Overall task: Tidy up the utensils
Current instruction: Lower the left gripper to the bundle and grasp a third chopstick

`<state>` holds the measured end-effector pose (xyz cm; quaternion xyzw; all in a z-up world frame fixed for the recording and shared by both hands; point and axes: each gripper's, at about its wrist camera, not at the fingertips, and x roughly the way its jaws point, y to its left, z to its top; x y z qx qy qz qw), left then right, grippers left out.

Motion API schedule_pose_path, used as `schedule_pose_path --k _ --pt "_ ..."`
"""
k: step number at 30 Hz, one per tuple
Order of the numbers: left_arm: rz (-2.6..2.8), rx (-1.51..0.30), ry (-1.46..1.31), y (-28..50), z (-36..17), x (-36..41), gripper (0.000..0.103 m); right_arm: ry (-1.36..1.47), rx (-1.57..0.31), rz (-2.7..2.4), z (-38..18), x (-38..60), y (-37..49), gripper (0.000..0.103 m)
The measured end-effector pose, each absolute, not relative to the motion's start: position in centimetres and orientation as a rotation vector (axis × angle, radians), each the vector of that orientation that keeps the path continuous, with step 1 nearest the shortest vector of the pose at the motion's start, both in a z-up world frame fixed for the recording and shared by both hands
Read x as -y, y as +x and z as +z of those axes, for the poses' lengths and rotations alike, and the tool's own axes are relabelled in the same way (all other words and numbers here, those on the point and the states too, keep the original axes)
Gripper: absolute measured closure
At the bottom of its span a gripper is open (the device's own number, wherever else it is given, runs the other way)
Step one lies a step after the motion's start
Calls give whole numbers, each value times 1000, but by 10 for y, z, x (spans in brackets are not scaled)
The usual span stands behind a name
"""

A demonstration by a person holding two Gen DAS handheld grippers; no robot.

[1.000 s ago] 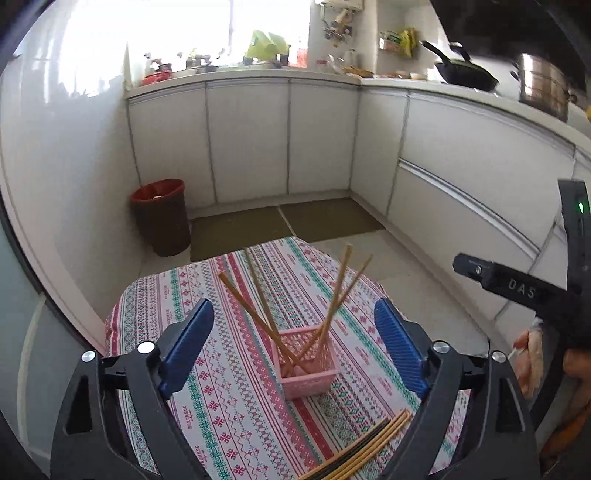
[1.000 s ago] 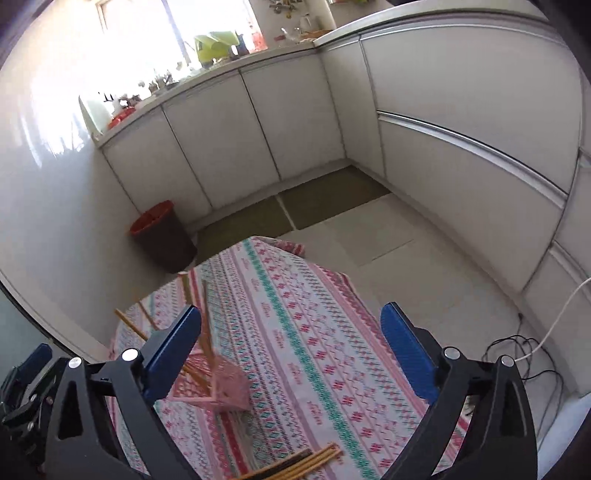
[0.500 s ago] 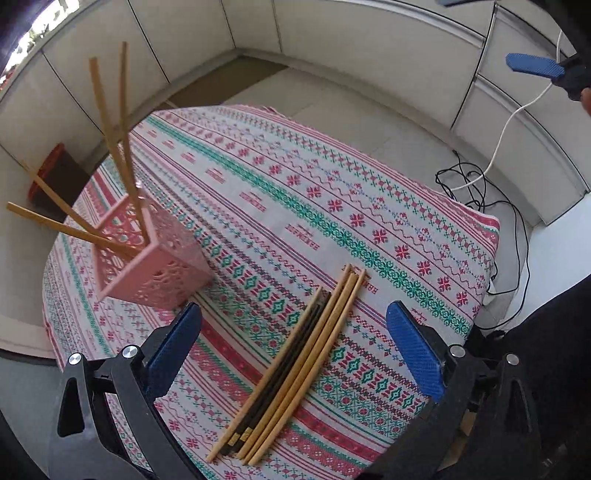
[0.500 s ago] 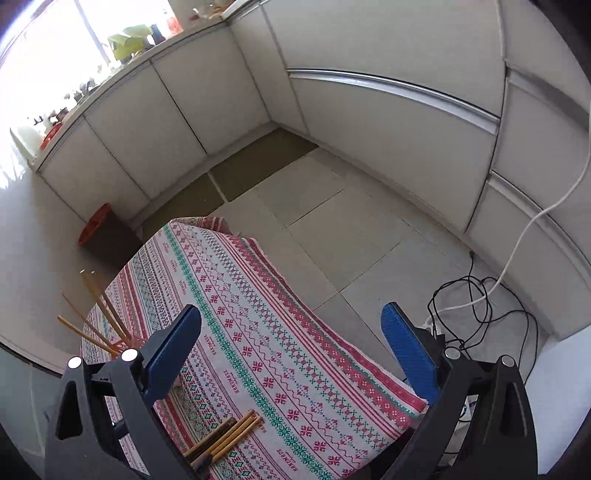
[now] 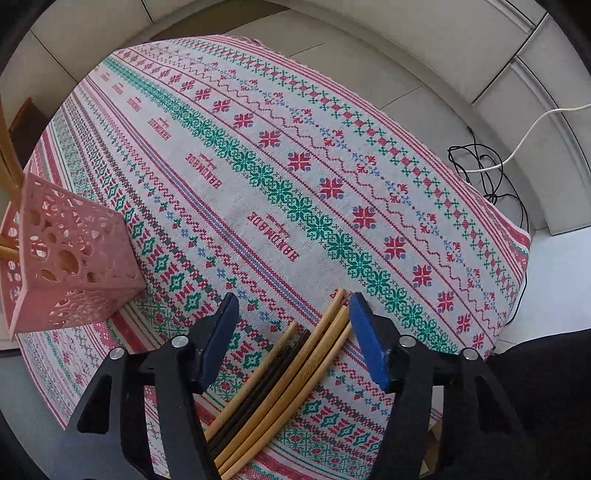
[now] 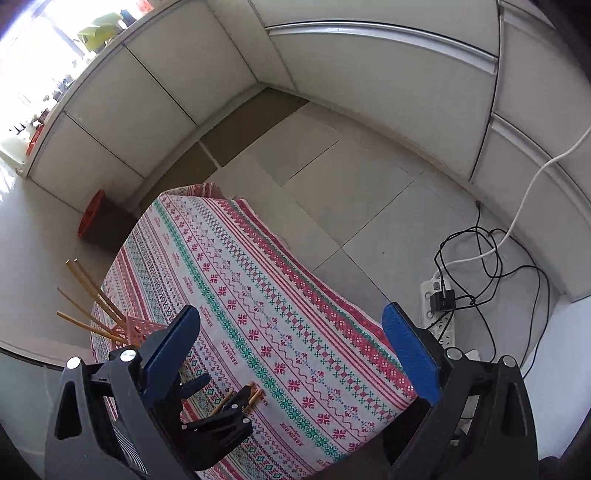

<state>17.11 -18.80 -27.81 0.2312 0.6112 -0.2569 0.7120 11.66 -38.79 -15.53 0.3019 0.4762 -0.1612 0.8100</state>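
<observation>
Pale cabinets [image 6: 177,74] run round the far corner of the room, a long metal handle [image 6: 384,35] on the right run. Bright daylight floods the counter [image 6: 55,85] at far left. The floor [image 6: 343,184] is pale tile with a darker mat [image 6: 243,125] in the corner. A red-rimmed bin [image 6: 98,221] stands by the left wall. A power strip [image 6: 437,314] and tangled cables [image 6: 487,254] lie at right

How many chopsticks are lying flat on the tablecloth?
6, as far as I can tell: three light bamboo chopsticks, two black chopsticks and one more bamboo chopstick in one bundle between the left gripper fingers. Lower ends are hidden.
</observation>
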Motion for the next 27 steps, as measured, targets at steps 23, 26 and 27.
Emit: schedule_pose_path --k 23,26,27 --pt "-638 -1226 594 156 -269 193 97 635 -1101 -371 -179 386 125 7" --pt "-608 -1155 533 150 -233 165 97 604 -1165 -352 -196 371 130 7" --pt "-600 -1128 514 146 -220 154 97 590 -1201 -339 -205 362 132 7"
